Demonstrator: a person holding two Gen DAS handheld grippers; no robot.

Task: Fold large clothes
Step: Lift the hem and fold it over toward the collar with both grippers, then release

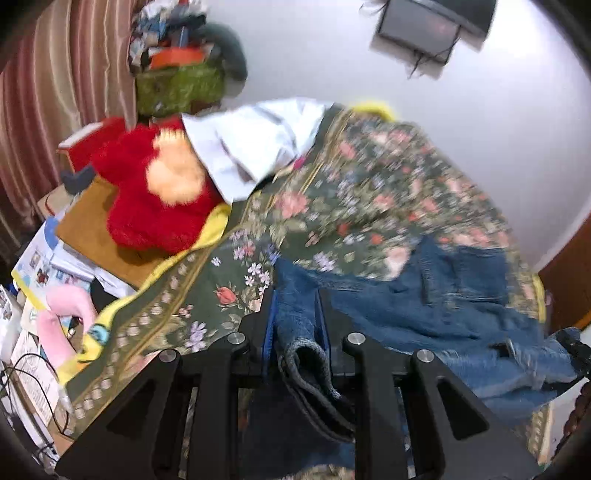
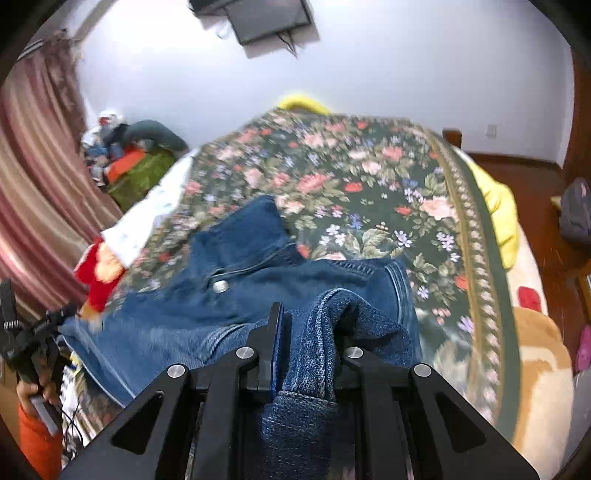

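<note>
Left tongs [image 1: 295, 321] clamped on a folded edge of the denim jacket [image 1: 424, 302], cloth bunched between the jaws. Right tongs [image 2: 308, 343] likewise pinch a denim fold, probably a sleeve or hem. Jacket lies spread on the floral bedspread [image 2: 351, 184] on the bed, partly lifted at both gripped ends. Only the right view shows the jacket's metal button [image 2: 220, 286], the person's hand [image 2: 35, 391] on the other gripper's handle at far left, an orange sleeve [image 2: 37, 439], and the wooden floor [image 2: 532, 184]. Only the left view shows the red plush toy [image 1: 155, 206] in full, pink neck pillow [image 1: 62, 317] and boxes beside the bed. Both show a white garment [image 1: 251, 147], striped curtain [image 1: 55, 92], wall-mounted screen [image 2: 267, 16].
</note>
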